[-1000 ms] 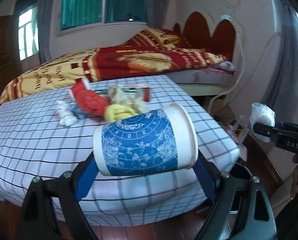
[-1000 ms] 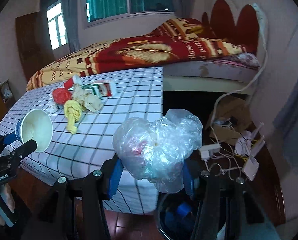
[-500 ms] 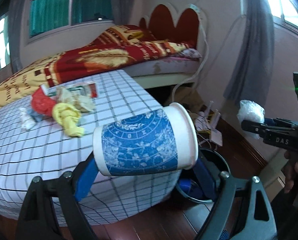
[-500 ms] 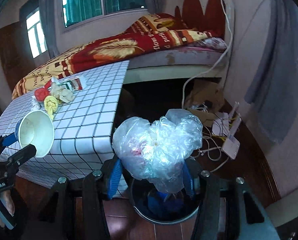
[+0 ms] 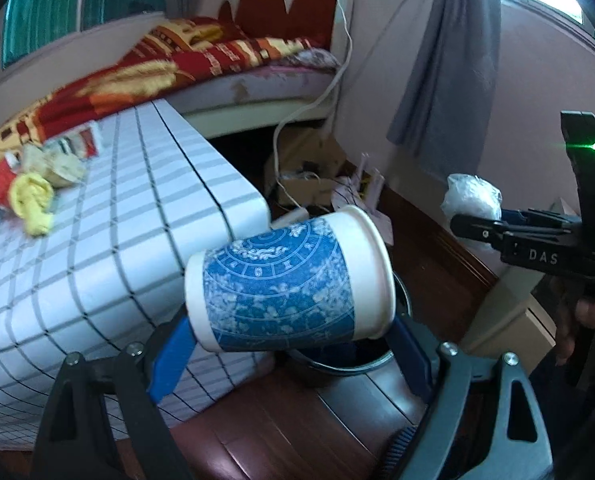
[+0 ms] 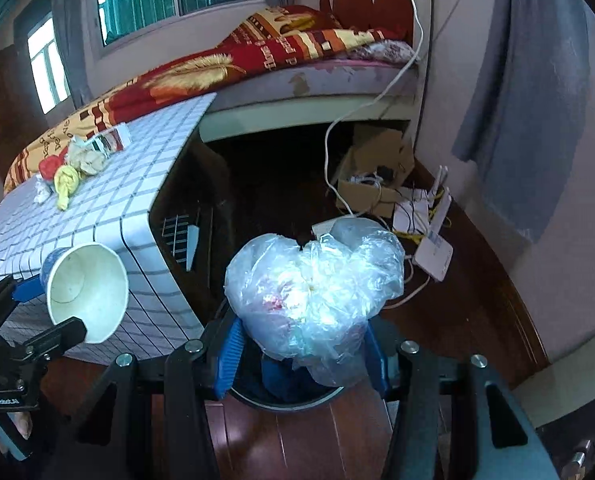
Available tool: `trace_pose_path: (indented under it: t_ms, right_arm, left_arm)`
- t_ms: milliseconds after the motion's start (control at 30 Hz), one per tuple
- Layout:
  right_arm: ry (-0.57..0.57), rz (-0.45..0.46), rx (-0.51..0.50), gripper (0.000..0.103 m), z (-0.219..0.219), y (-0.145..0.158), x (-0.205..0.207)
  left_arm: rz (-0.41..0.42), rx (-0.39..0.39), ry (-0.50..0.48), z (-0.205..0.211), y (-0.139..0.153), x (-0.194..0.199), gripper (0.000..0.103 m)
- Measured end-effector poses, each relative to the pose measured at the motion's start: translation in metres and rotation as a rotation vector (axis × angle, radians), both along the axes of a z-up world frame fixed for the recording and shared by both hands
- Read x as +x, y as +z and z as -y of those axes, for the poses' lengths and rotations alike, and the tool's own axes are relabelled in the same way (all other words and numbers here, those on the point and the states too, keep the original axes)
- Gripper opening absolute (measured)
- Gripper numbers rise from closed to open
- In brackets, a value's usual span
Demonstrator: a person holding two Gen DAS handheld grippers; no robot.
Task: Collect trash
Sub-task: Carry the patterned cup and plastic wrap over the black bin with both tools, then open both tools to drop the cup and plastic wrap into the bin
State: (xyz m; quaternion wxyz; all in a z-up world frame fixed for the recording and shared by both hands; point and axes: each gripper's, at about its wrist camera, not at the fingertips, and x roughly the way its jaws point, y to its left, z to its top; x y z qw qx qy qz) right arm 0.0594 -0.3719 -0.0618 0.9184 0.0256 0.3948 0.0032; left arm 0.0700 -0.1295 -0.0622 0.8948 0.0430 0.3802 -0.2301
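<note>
Pinching paper cup (image 5: 285, 284) and plastic bag (image 6: 317, 292) above apparent bin (image 6: 289, 394); scraps (image 6: 71, 168) remaining on counter (image 6: 137, 184).

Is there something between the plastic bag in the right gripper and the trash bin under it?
Nothing visible. The plastic bag hangs directly over the trash bin, whose opening looks uncovered beneath it.

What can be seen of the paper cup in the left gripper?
The paper cup is white with a blue ornamental band, and its inside looks empty. It lies sideways, clamped end to end between the left gripper's blue fingers, base against one and rim against the other, in the air beside the checked table over the bin.
</note>
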Motion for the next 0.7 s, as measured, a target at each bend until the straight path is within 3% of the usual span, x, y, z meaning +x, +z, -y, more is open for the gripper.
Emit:
trace_pose_path:
  t_ms: [333, 467, 700]
  right_arm:
    - [0.039, -0.088, -0.022, 0.054, 0.016, -0.048, -0.006]
    - [0.073, -0.127, -0.037, 0.054, 0.018, -0.069, 0.002]
    - [0.166, -0.204, -0.064, 0.055, 0.013, -0.111, 0.029]
  left_arm:
    - [-0.105, 0.035, -0.040, 0.025, -0.048, 0.012, 0.088]
    - [-0.187, 0.031, -0.046, 0.033, -0.067, 0.025, 0.088]
    - [-0.229, 0.074, -0.050, 0.049, -0.090, 0.044, 0.089]
